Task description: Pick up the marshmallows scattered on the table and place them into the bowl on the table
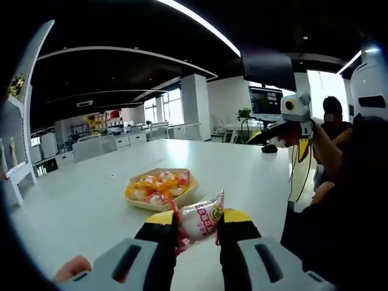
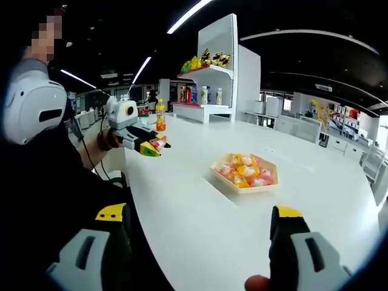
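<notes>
Plainly, your left hand-held gripper (image 1: pixel 199 229) pinched one wrapped marshmallow (image 1: pixel 203 219) between its jaws, above the white desk (image 1: pixel 79 206) and just short of the one bowl (image 1: pixel 159 188) heaped with wrapped marshmallows. Your right hand-held gripper (image 2: pixel 200 227) stood wide apart, holding nothing.
</notes>
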